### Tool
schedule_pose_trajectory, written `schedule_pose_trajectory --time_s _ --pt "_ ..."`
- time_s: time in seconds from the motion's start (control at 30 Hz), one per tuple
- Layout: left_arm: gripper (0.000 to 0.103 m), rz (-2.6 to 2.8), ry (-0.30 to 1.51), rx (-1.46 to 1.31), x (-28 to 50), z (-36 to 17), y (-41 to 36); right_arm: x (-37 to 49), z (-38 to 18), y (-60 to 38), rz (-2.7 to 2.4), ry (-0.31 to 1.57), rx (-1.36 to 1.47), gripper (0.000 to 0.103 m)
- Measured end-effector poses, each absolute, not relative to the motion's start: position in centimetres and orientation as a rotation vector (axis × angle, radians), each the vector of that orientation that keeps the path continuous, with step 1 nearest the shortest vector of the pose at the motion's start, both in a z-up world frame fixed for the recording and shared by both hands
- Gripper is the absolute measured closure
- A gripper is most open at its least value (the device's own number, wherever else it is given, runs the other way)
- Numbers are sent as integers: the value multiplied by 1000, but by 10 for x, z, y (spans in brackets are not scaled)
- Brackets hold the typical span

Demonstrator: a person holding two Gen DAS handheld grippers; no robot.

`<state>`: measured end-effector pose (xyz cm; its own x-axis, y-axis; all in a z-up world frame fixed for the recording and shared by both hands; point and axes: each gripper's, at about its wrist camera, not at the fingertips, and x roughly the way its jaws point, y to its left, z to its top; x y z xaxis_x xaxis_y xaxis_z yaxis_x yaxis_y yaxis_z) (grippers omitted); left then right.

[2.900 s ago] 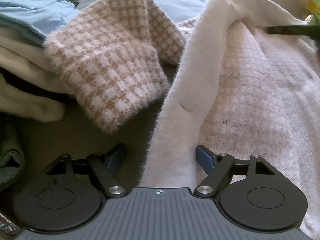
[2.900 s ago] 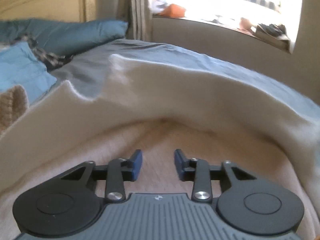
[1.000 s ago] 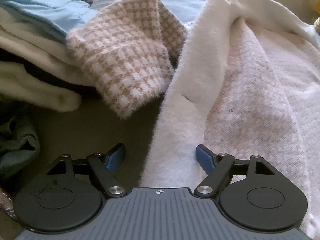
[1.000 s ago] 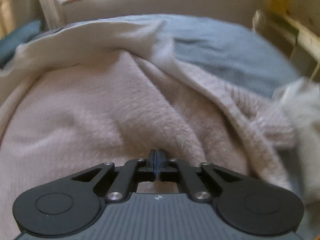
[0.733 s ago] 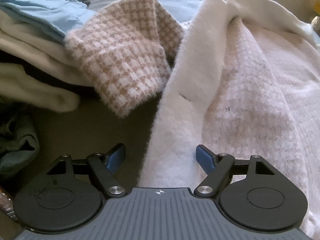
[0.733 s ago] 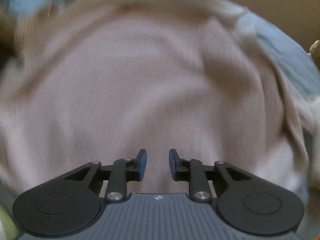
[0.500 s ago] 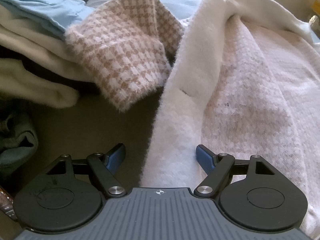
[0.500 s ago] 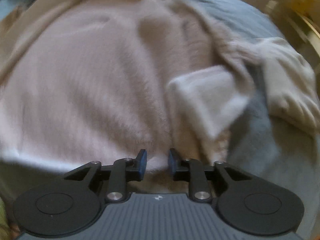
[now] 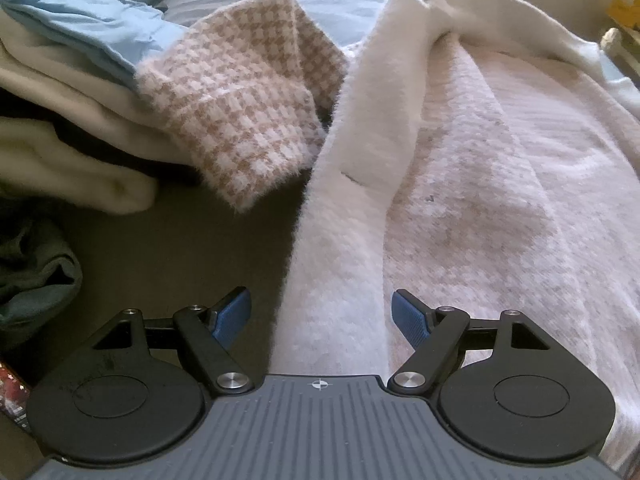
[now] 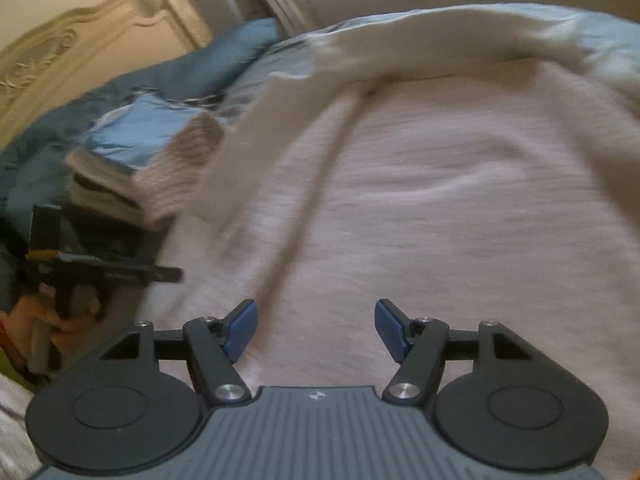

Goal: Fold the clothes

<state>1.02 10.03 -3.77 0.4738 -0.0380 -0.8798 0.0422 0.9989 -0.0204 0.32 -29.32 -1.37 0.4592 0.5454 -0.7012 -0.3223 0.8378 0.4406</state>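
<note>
A fuzzy pale pink and white cardigan (image 9: 480,184) lies spread on the bed, its white front band (image 9: 360,168) running towards my left gripper (image 9: 321,312). One checked beige sleeve (image 9: 248,120) lies to the left of the band. My left gripper is open and empty, its jaws either side of the band's near end. My right gripper (image 10: 316,326) is open and empty above the cardigan's body (image 10: 460,200). The left gripper also shows in the right wrist view (image 10: 160,274) at the far left.
A pile of folded clothes (image 9: 72,92), white and light blue, sits left of the cardigan. A dark green garment (image 9: 32,272) lies at the near left. Blue pillows (image 10: 192,76), a headboard (image 10: 60,52) and a window sill are beyond the bed.
My right gripper, shut a second ago, has opened wide and swung back over the cardigan towards the headboard. My left gripper has stayed open in nearly the same place.
</note>
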Motion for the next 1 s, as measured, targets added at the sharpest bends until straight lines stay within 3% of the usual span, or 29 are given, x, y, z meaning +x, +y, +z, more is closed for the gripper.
schedule_pose_trajectory --time_s 0.27,0.47,0.53,0.87,1.0 --pt "27 -84 1104 -37 -9 -41 117 17 -43 -239 505 970 270 35" --pt "34 -116 1116 -102 -25 -44 131 12 -57 -215 450 1032 152 34" --pt "44 -125 1114 -109 -27 -45 132 12 -57 -217 445 1036 171 33" --pt "63 -168 1053 -57 -36 -37 121 9 -59 -224 425 1052 227 33" --pt "80 -170 1048 -51 -39 -36 120 8 -58 -224 419 1055 228 33"
